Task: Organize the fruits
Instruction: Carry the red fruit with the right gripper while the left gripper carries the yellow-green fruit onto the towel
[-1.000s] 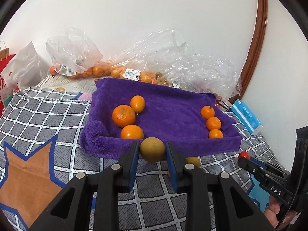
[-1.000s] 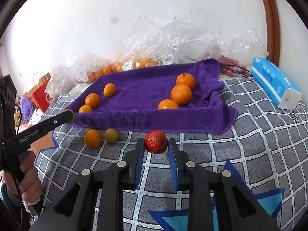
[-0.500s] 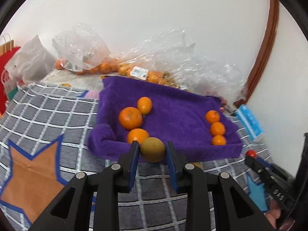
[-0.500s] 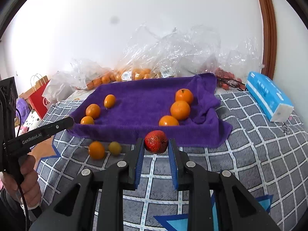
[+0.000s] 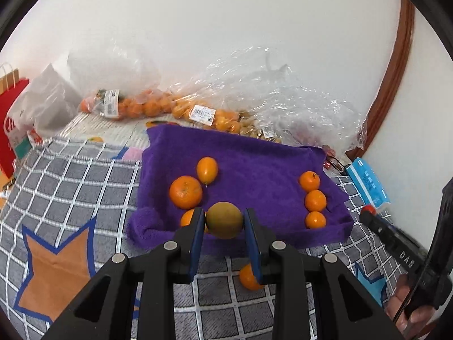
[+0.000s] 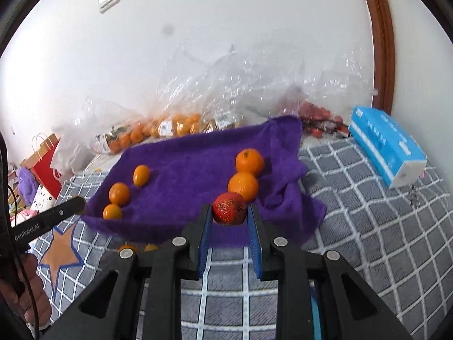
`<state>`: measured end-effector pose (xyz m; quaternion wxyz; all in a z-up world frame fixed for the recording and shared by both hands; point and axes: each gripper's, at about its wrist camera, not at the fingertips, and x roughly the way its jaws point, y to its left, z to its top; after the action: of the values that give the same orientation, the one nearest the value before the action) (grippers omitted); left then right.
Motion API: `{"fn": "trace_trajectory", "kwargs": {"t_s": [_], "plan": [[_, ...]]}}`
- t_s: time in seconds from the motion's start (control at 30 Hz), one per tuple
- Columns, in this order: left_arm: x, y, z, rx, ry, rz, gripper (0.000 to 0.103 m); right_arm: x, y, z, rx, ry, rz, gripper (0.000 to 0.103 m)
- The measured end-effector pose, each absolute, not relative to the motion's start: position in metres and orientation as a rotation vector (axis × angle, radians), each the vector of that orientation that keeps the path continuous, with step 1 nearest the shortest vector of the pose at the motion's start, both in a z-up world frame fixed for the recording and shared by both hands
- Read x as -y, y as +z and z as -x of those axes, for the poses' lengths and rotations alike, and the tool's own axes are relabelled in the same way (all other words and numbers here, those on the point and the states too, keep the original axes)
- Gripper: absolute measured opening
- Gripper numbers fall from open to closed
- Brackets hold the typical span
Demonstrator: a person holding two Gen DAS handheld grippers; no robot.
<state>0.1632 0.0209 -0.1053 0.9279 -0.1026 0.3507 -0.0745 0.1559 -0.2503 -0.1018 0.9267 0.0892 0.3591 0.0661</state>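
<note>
Readable writing: "GenRoboLAI" on the left gripper's arm as seen from the right wrist view, "DAS" on the right gripper's arm in the left wrist view. Bag labels are white with barcodes, text too small to read. Blue tissue box has white print, unreadable.

Left gripper – jaws clamped on a green-brown fruit, roundish, long axis roughly across the pads, held over the near edge of the purple towel. Right gripper – jaws clamped on a red fruit, speckled, near round, no clear long axis, also above the towel's near edge.

On the towel: three oranges in a column at right, three more at left – the far one, an oval orange, has its long axis running away from the camera. One loose orange lies on the checked cover under the left gripper. Bags of oranges sit along the wall.
</note>
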Motion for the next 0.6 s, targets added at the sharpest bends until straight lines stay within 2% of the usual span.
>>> {"fn": "trace_trajectory", "kwargs": {"t_s": [0.6], "plan": [[-0.041,-0.099,-0.218,-0.756,-0.125,0.259,0.027,0.242,-0.088,-0.209,-0.699,0.178,-0.145,0.025]]}}
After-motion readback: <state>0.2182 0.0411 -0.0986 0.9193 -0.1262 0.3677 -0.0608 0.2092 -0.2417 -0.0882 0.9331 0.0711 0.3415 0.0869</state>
